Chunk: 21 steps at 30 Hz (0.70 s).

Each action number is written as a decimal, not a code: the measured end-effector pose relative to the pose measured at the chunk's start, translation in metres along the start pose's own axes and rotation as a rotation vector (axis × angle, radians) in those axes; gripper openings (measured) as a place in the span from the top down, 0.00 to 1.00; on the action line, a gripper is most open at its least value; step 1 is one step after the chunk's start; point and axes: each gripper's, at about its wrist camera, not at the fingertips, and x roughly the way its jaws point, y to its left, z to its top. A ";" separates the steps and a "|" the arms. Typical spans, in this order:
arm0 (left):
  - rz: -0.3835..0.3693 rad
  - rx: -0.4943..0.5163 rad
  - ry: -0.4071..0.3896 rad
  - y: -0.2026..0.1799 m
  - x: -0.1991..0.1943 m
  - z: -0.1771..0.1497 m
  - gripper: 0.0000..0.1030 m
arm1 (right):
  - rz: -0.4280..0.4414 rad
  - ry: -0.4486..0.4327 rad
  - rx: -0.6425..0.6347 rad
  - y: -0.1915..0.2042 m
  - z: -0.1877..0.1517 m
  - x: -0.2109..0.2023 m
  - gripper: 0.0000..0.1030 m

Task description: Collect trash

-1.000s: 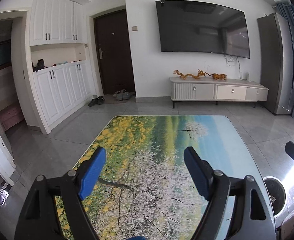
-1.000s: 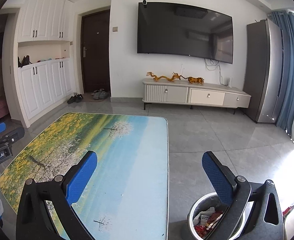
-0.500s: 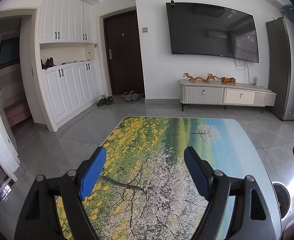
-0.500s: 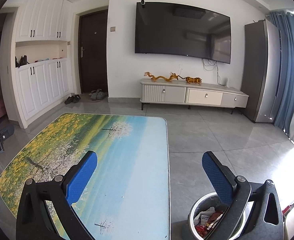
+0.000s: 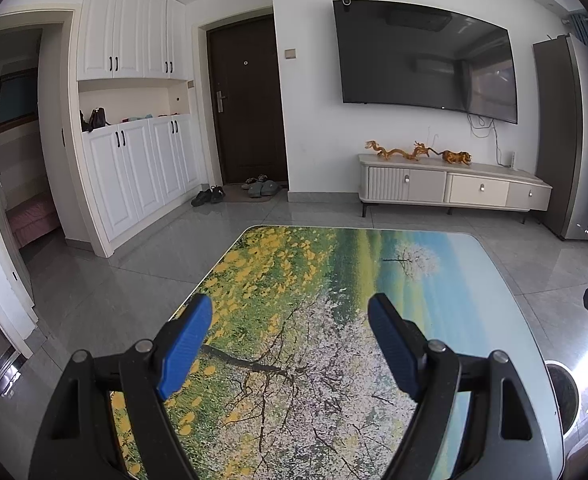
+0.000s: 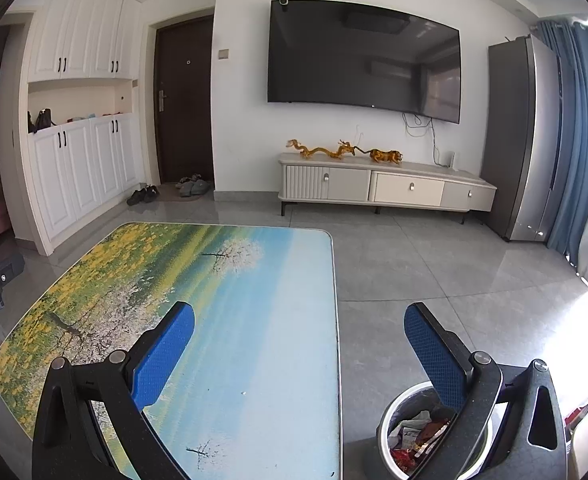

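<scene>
The trash [image 6: 421, 436] lies in the round metal bin [image 6: 389, 412] on the floor, just off the table's right edge near its closest corner — crumpled white paper and red wrappers piled inside. My right gripper [image 6: 297, 344] hangs over that corner with its jaws spread wide and nothing between them; its right finger [image 6: 433, 356] sits above the bin's mouth, its left one over the table. My left gripper [image 5: 290, 344] hovers above the near left part of the table [image 5: 333, 280], jaws equally wide apart, holding and touching nothing. The table's printed top of yellow flowers, white blossom and blue sky is bare. Beyond its far edge grey tile floor [image 6: 433, 264] runs open to the TV cabinet [image 6: 385, 188], and to the right of the table the floor is open as far as the blue curtain [image 6: 581, 140].
</scene>
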 end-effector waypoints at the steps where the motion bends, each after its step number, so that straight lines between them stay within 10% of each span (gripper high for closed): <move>1: -0.001 0.000 0.000 0.000 0.000 0.000 0.23 | -0.002 0.001 -0.001 0.000 0.000 0.001 0.00; 21: -0.001 -0.007 0.019 0.007 0.002 -0.004 0.23 | -0.027 0.014 0.008 -0.004 -0.004 0.005 0.00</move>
